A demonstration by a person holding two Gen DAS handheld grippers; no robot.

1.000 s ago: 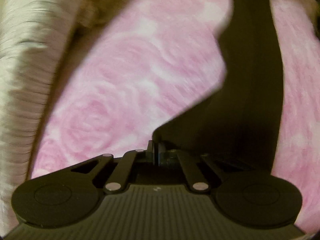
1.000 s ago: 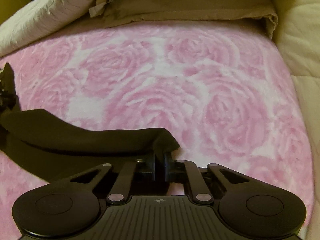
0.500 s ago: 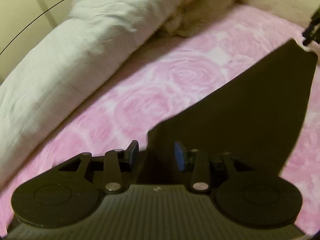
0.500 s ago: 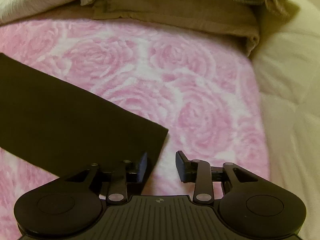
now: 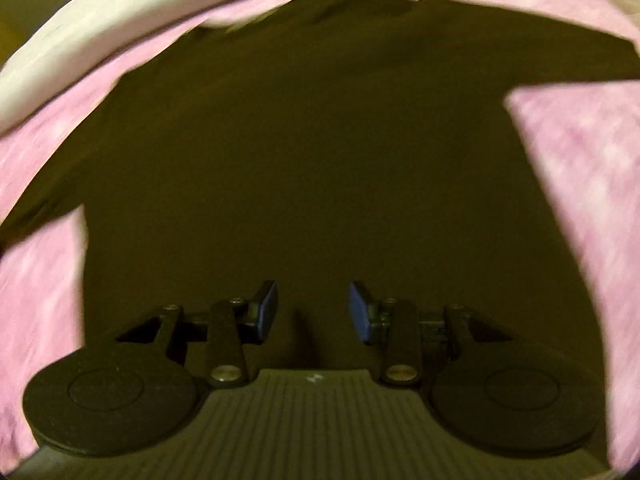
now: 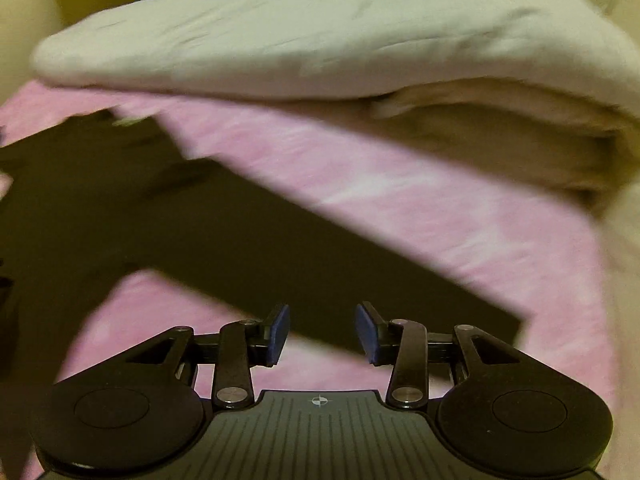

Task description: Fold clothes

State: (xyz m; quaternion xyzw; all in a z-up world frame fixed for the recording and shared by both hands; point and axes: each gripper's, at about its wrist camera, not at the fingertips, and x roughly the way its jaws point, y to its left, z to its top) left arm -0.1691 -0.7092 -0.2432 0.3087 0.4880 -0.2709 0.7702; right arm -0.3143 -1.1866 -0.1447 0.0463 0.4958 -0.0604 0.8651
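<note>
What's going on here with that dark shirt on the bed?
A person is working with a handheld gripper in each hand to fold a dark shirt, which lies spread flat on a pink rose-patterned blanket. Neither gripper holds it right now. The left gripper hangs over the shirt's body with its jaws apart and nothing between them. The right gripper is above the end of one long sleeve, its jaws opening and empty. Pale bedding is piled at the far edge.
</note>
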